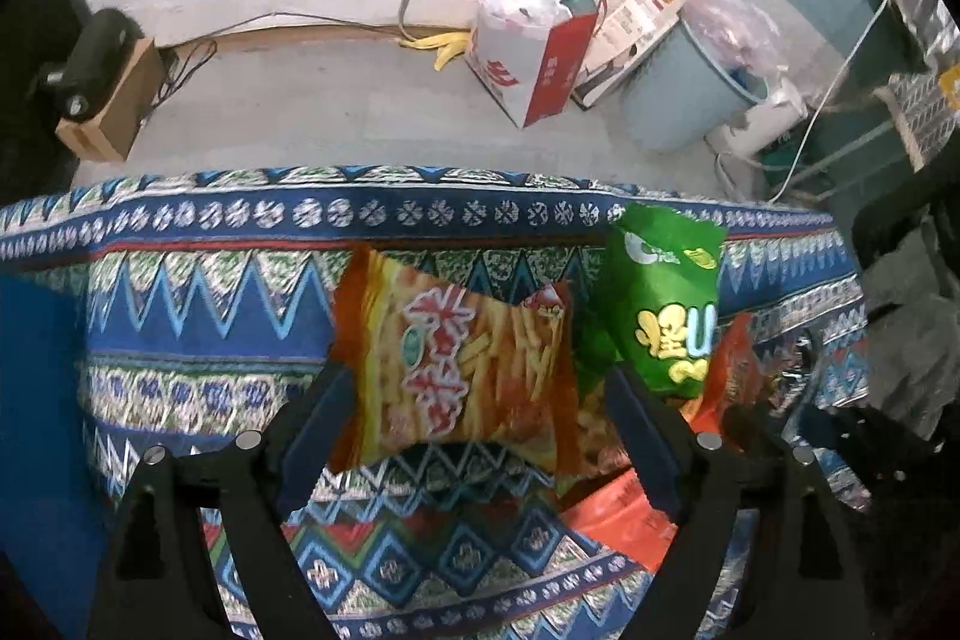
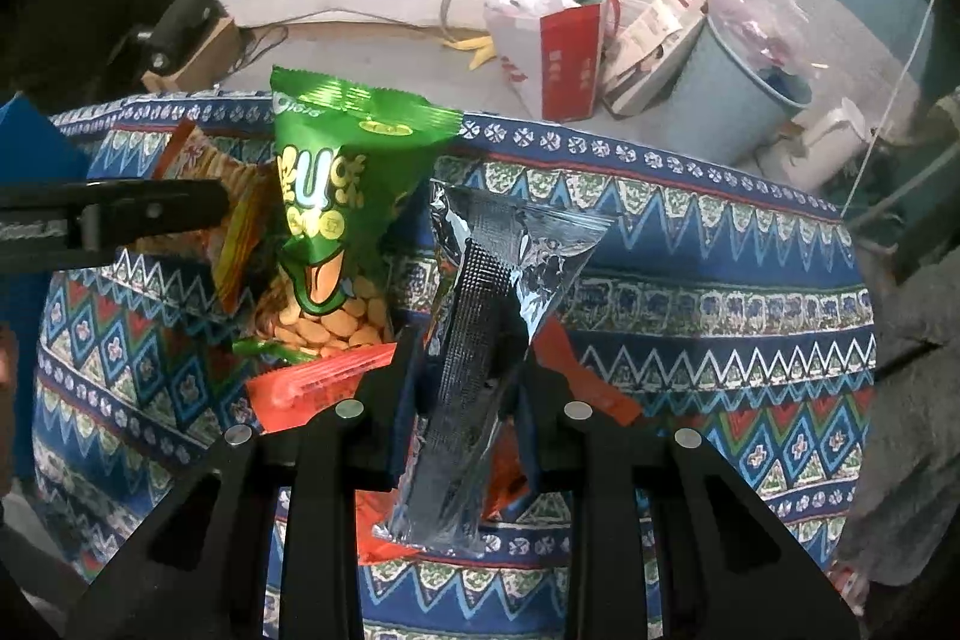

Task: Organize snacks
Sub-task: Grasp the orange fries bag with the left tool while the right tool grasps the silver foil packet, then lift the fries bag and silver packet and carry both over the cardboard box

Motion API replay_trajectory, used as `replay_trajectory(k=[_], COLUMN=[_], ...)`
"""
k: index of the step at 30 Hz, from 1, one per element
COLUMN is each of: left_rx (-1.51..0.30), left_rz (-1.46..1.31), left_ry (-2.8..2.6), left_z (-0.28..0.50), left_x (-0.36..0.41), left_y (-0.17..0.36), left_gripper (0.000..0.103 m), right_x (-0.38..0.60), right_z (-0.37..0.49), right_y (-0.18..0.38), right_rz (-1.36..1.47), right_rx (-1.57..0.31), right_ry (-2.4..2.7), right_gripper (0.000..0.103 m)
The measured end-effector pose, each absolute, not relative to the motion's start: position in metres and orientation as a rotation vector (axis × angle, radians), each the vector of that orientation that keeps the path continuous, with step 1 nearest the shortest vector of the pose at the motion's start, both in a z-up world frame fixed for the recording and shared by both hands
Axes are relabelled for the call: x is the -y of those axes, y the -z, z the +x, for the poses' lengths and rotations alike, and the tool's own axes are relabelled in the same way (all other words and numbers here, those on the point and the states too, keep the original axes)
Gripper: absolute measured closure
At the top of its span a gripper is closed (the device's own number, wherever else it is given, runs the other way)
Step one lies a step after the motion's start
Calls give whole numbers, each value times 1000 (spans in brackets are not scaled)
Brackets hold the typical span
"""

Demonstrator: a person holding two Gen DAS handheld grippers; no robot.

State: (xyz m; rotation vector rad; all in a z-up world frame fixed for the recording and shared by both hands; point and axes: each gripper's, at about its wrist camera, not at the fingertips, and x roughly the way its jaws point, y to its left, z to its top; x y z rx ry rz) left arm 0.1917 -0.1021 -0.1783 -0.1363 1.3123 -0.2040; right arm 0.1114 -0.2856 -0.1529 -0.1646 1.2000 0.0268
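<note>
Your left tongs (image 1: 477,418) stand wide apart around the orange bag of potato sticks (image 1: 456,370), which sits between the two blue pads without either one visibly pressing on it; the bag lies on the patterned cloth of the tabletop (image 1: 180,340). Just to its right the green snack bag (image 1: 666,304) leans upright, with a red packet (image 1: 618,520) lying flat below it near your right-hand pad. Your right tongs (image 2: 465,388) are clamped on a silver foil packet (image 2: 480,340), which stands up between the pads and flares open at its top. Left of it, in the right wrist view, the green snack bag (image 2: 336,202) shows peanuts printed on its lower half, and a red packet (image 2: 312,388) lies at its foot. Your left tongs (image 2: 120,214) reach in from the left edge there.
</note>
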Motion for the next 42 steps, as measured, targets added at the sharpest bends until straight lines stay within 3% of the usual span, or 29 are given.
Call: replay_trajectory(k=[10,21,42], left_rx=[-1326,-1254,-1181], left_rz=[-60,39,102], left_ry=[202,241,206], left_z=[194,176,111], left_x=[110,106,54], left_y=[199,179,123], left_gripper=[17,49,51], right_x=[292,283,245], right_z=[118,117,88], right_y=[151,150,113], right_rz=[-135,-160,-183], right_rx=[-1198,-1196,-1132], right_ry=[-24,-29,-96], right_gripper=[77,77,77])
